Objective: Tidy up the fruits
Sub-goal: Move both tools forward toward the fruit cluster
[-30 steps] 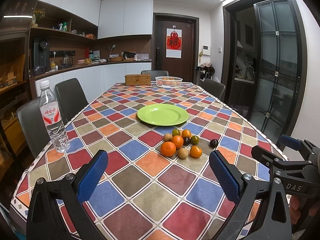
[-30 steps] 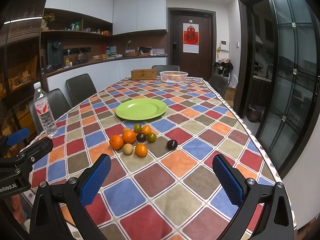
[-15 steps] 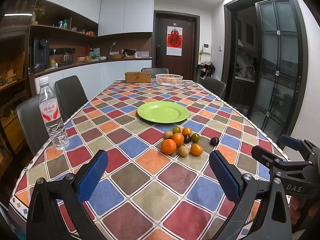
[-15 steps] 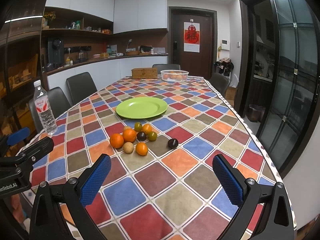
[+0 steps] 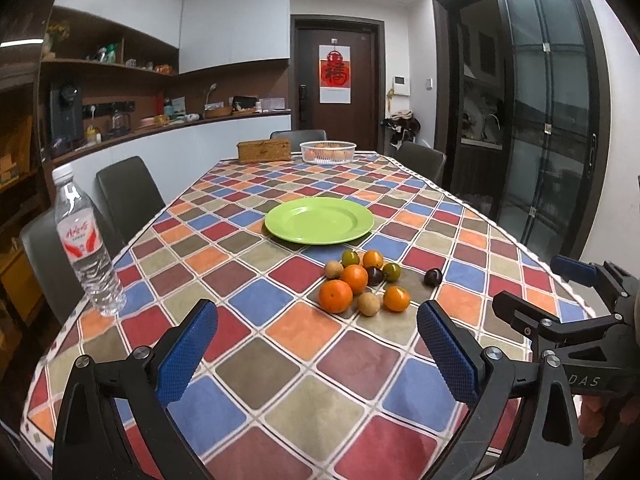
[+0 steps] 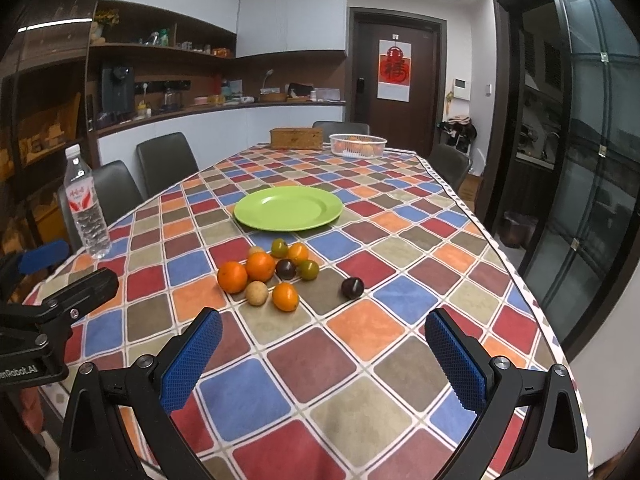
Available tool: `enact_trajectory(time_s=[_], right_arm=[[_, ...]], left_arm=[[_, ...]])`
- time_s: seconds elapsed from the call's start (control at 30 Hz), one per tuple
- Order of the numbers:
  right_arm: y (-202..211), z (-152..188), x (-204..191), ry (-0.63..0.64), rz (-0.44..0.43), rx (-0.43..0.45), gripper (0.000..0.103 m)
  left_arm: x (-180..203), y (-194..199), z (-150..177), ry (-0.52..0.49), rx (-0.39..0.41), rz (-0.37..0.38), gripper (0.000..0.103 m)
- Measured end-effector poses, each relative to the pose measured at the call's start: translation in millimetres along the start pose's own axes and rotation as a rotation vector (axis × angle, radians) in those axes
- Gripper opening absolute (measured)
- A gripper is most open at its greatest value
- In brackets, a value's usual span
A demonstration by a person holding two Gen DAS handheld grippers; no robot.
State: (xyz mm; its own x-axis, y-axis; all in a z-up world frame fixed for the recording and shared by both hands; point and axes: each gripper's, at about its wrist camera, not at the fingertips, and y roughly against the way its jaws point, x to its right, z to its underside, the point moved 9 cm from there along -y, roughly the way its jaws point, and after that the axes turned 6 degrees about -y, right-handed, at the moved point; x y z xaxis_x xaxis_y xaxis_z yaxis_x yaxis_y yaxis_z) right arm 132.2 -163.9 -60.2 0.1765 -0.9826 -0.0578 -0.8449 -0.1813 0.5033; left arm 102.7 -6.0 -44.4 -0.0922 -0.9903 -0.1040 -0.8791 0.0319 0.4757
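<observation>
A cluster of small fruits (image 5: 362, 282) (image 6: 266, 276) lies on the checked tablecloth: oranges, brown round ones, green ones and a dark plum. One dark plum (image 5: 433, 277) (image 6: 352, 287) sits apart to the right. Behind them rests a bare green plate (image 5: 319, 219) (image 6: 288, 207). My left gripper (image 5: 316, 352) hovers open, short of the fruits, holding nothing. My right gripper (image 6: 322, 356) is also open, short of the plum, with nothing between its blue pads. Each gripper shows at the edge of the other's view.
A water bottle (image 5: 86, 246) (image 6: 86, 208) stands near the table's left edge. At the far end sit a wicker box (image 5: 264, 150) and a white basket of oranges (image 5: 328, 152). Dark chairs (image 5: 130, 196) line the left side; the table's right edge (image 6: 516, 276) drops off.
Both views have shifted slightly, with the fruits sitting a little higher and the table seen from a lower angle. Both grippers stay open; no fruit has moved.
</observation>
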Motion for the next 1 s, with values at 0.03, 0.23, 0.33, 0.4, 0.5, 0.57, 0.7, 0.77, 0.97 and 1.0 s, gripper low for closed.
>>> enact_trajectory(time_s=[0.03,0.23,0.33,0.4,0.5,0.57,0.7,0.77,0.97,1.0], right_arm=[[-3.9,-0.3,-0.4,0.005,-0.001,-0.002,0.102],[-25.5,-3.7,-5.3,0.023,-0.016,-0.021,0.101],[-37.3,-4.8,-9.0,0.029,-0.028,-0.038,0.098],[-44.4,-4.7,-11.8,0.035,-0.028,-0.047,0.093],[-57.8,-2.7,-16.1,0.044,-0.037,-0.074,0.088],[-65.4,-1.2,-18.7,0.049,-0.045,-0.091,0.085],[-82.2,3.0,-23.0,0.064,-0.056,-0.127,0.080],[-90.1,5.1,-24.6,0.070,-0.061,-0.144,0.077],[-109.9,13.6,-28.7,0.086,-0.070,-0.194,0.070],[-113.2,15.4,-29.3,0.089,-0.071,-0.202,0.068]], left_arm=[[0.1,-5.6,-1.5,-0.008,-0.004,0.000,0.098],[-3.3,-25.3,-4.8,-0.026,-0.014,0.018,0.092],[-4.3,-37.3,-3.9,-0.039,-0.027,0.030,0.086],[-4.5,-45.9,-3.7,-0.055,-0.040,0.041,0.083],[-4.2,-59.3,-1.6,-0.074,-0.054,0.056,0.081],[-2.8,-69.3,0.6,-0.091,-0.069,0.068,0.077],[0.8,-87.9,5.1,-0.131,-0.098,0.098,0.070],[2.2,-96.2,7.3,-0.148,-0.111,0.114,0.069],[10.1,-120.5,14.6,-0.199,-0.161,0.172,0.060],[11.5,-124.3,16.4,-0.207,-0.170,0.181,0.059]])
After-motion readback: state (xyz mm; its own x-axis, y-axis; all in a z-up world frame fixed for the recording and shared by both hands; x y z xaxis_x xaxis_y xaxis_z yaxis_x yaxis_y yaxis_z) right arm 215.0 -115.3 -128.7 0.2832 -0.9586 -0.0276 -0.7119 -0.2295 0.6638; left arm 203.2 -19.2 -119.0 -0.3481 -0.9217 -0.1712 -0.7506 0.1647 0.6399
